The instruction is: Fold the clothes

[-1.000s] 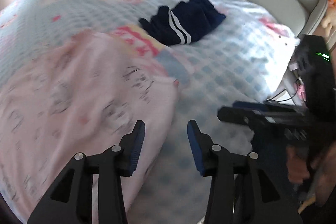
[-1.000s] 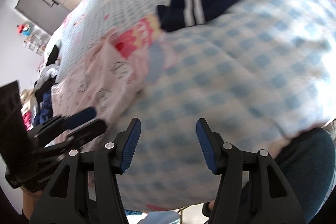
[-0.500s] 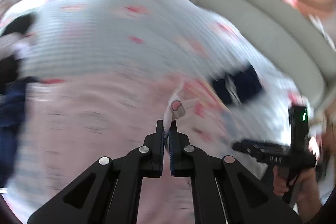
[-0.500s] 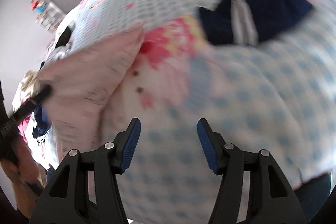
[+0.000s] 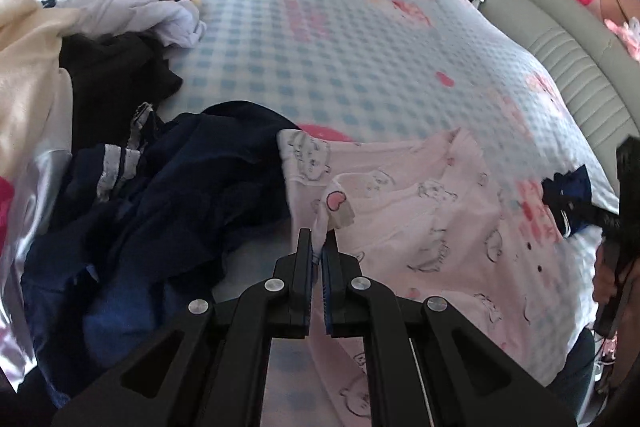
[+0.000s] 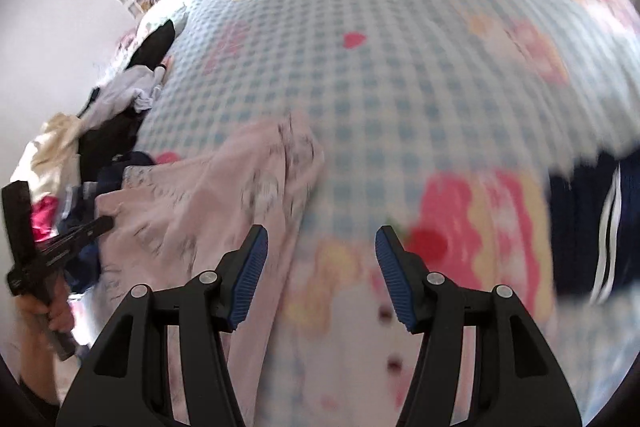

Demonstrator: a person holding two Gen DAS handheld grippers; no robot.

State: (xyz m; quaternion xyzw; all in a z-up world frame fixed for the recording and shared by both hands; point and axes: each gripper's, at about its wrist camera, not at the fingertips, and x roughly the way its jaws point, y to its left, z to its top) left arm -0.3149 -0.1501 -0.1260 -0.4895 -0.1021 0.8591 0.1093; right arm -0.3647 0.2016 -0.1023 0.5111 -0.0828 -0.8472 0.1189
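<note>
A pale pink garment [image 5: 424, 211] printed with small bears lies spread over the blue checked bed. My left gripper [image 5: 319, 247] is shut on its near left corner, and a fold with a pink heart sticks up just beyond the pads. In the right wrist view the same pink garment [image 6: 224, 187] lies left of centre, blurred. My right gripper [image 6: 320, 247] hangs open above the garment's right edge with nothing between its fingers. At the left edge of that view a hand holds the left gripper [image 6: 52, 243].
A heap of dark blue, black, white and cream clothes [image 5: 132, 163] crowds the left side of the bed. Navy shorts with white stripes [image 6: 592, 227] lie at the right. A grey padded headboard [image 5: 568, 67] curves along the far right. The bedspread [image 5: 344, 39] stretches beyond.
My left gripper went from open to shut on the pink garment's corner and swung left with it toward the clothes heap. My right gripper stayed open and moved left, away from the navy shorts.
</note>
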